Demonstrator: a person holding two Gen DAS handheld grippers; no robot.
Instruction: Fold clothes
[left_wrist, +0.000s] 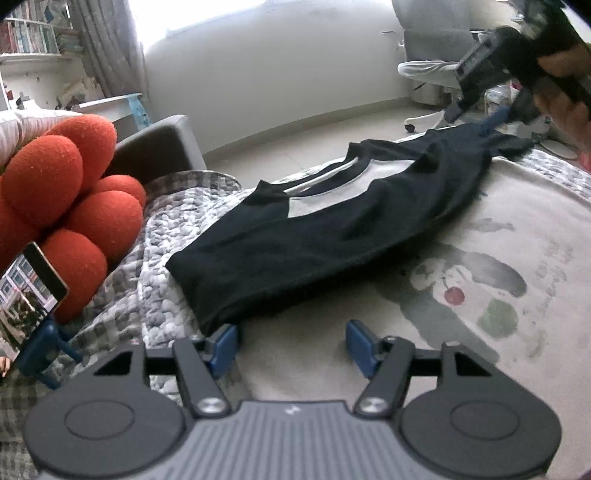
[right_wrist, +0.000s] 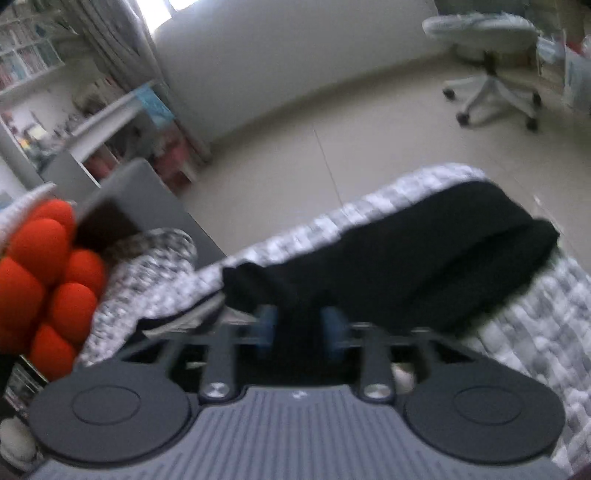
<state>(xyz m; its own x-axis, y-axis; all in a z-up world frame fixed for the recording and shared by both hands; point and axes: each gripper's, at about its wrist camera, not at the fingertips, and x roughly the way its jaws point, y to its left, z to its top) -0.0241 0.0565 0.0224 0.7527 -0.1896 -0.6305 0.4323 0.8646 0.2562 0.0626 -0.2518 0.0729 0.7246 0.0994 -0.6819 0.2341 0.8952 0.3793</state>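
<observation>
A black garment (left_wrist: 325, 229) with white stripes lies stretched across the bed, folded lengthwise. My left gripper (left_wrist: 291, 341) is open just short of the garment's near end, its left blue pad touching the cloth's corner. My right gripper (left_wrist: 487, 114) shows at the upper right in the left wrist view, shut on the garment's far end and lifting it slightly. In the right wrist view my right gripper (right_wrist: 300, 328) pinches a bunch of black cloth (right_wrist: 399, 258) between its blue pads.
A red bobbled cushion (left_wrist: 62, 206) sits at the bed's left, with a phone on a blue stand (left_wrist: 26, 299) in front of it. The bed has a grey checked quilt (left_wrist: 166, 295) and a printed cream cover (left_wrist: 498, 288). A white office chair (right_wrist: 491, 66) stands on the floor beyond.
</observation>
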